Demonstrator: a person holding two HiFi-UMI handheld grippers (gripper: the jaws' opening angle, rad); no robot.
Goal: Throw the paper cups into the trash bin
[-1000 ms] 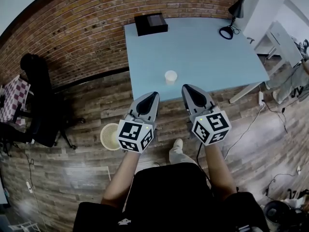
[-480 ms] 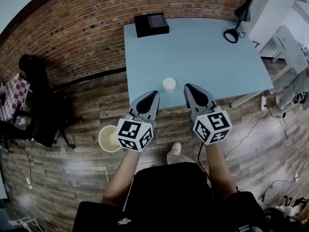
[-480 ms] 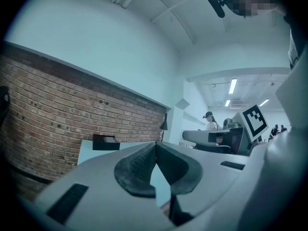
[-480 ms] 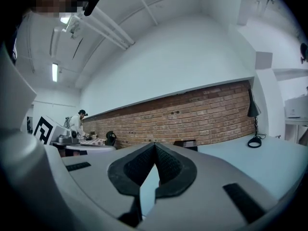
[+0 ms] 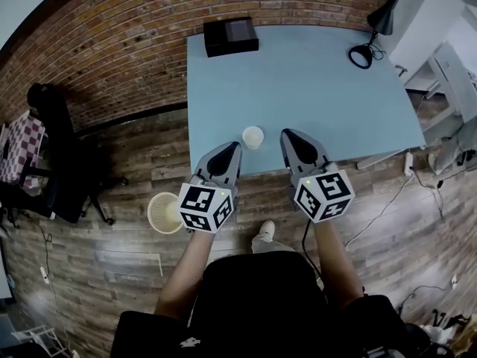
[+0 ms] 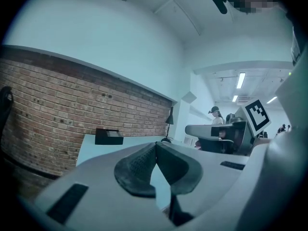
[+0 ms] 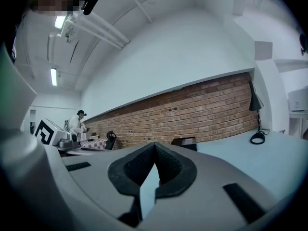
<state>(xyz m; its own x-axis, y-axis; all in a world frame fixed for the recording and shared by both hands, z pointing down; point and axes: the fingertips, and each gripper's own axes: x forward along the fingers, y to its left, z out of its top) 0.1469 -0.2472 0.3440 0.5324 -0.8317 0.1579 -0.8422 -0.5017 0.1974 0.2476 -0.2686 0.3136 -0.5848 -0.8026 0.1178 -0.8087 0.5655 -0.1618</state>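
**Both tongs close in on the lone cup**

Closer to the tongs than a second ago, the paper cup (image 5: 253, 136) now lies between the two tips rather than well ahead of them; the person has stepped up to the table (image 5: 320, 88) and the cup itself looks unmoved. It stands upright, mouth up, near the table's front edge, where either hand can reach it. Only this one cup shows.

The left gripper (image 5: 234, 148) sits just left of the cup and the right gripper (image 5: 288, 135) just right of it, neither touching. Each gripper's own view shows its jaws pressed together at the tips with nothing between them: left gripper (image 6: 156, 145), right gripper (image 7: 154, 145). Both point almost level over the table edge, which I judge to be an approach posture; one pair must spread before it can take the cup wall.

The trash bin (image 5: 164, 212), a pale ribbed basket, stands on the wooden floor beside the left gripper's marker cube, so a left-hand carry looks shortest.

Farther off, a black box (image 5: 231, 36) and a desk lamp (image 5: 375, 37) stay at the far side, clear of the work.
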